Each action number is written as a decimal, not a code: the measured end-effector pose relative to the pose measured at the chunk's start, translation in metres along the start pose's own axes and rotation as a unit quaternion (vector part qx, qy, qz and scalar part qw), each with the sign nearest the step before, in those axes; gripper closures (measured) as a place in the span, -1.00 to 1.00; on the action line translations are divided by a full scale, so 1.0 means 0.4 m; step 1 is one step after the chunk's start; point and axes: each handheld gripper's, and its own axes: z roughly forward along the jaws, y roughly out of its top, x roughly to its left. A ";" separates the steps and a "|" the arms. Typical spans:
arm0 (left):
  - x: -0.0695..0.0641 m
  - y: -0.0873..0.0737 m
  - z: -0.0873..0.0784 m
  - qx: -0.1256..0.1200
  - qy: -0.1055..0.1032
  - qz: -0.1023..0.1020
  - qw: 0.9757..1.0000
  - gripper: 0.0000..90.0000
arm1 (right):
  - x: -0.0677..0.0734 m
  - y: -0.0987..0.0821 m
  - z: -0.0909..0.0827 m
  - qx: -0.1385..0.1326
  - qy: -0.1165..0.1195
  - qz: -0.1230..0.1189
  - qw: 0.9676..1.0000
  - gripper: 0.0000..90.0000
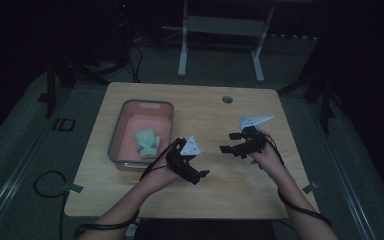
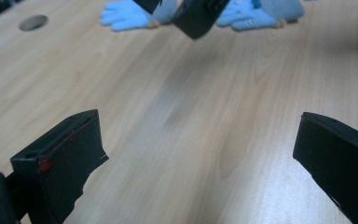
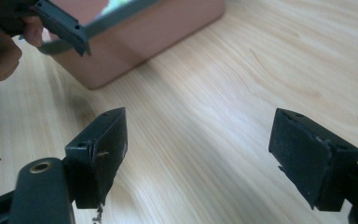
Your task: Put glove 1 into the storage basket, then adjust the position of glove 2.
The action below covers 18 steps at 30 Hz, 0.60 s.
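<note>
Both claws, left [image 1: 200, 176] and right [image 1: 228, 148], hover spread and empty over the light wooden tabletop [image 1: 230, 185].
A small green plush toy [image 1: 147, 142] lies inside the pink grey-rimmed plastic bin [image 1: 166, 107], just beside the left claw.

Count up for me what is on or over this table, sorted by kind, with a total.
Grippers: 2, the left gripper and the right gripper, both held open with nothing between the jaws.
Bins: 1, a pink bin with a grey rim.
Soft toys: 1, a green toy lying inside the bin.
Total: 4.
</note>
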 end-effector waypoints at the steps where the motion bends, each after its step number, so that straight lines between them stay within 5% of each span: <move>1: 0.000 0.000 0.000 0.000 0.000 0.000 1.000 -0.97 | 0.000 0.000 0.000 0.000 0.000 0.000 1.000 -0.57; 13: -0.060 -0.046 0.073 0.010 -0.025 0.006 1.000 -0.97 | -0.050 -0.119 -0.065 -0.013 -0.033 0.048 0.998 -0.71; 18: -0.072 -0.067 0.093 0.015 -0.027 0.010 0.999 -0.97 | -0.072 -0.155 -0.102 -0.025 -0.073 0.043 0.996 -0.36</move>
